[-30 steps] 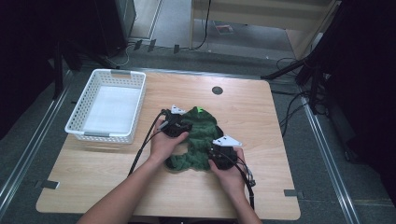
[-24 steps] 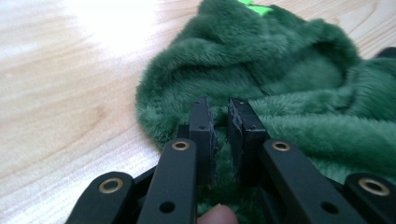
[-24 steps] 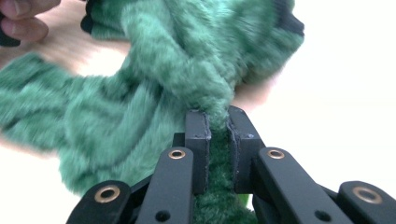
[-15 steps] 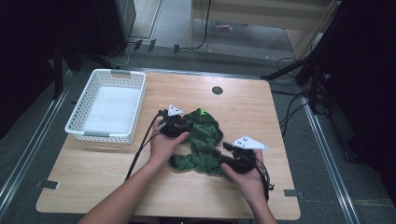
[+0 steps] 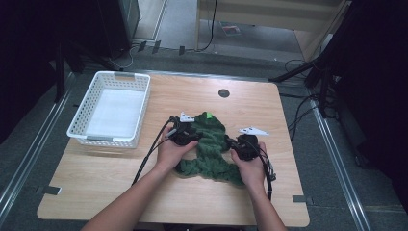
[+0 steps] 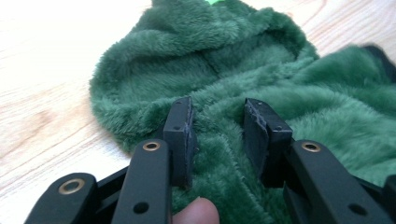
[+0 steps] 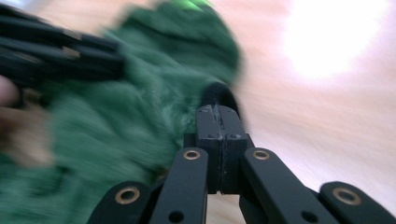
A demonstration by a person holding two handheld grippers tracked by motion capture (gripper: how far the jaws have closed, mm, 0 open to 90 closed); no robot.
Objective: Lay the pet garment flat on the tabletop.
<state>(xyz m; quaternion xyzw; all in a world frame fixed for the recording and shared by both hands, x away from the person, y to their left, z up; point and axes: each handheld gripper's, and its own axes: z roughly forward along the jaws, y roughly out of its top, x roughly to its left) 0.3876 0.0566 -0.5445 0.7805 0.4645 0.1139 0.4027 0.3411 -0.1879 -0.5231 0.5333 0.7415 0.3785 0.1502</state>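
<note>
A fuzzy dark green garment (image 5: 211, 147) lies crumpled at the middle of the wooden table (image 5: 120, 192), with a bright green tag at its far end. My left gripper (image 5: 188, 136) rests on its left side. In the left gripper view its jaws (image 6: 217, 119) stand apart over a ridge of green pile; they have just been opening. My right gripper (image 5: 239, 144) is at the garment's right edge. In the blurred right gripper view its jaws (image 7: 218, 112) have just closed, pads together, with nothing seen between them and a dark cuff (image 7: 219, 95) just beyond.
A white lattice basket (image 5: 107, 139) with a white liner stands at the table's left. A round black grommet (image 5: 223, 93) sits near the far edge. Cables trail from both grippers toward the front. Dark stands and wires surround the table.
My right hand moved to the right, from on top of the garment to its right edge. The left hand stayed in place on the garment.
</note>
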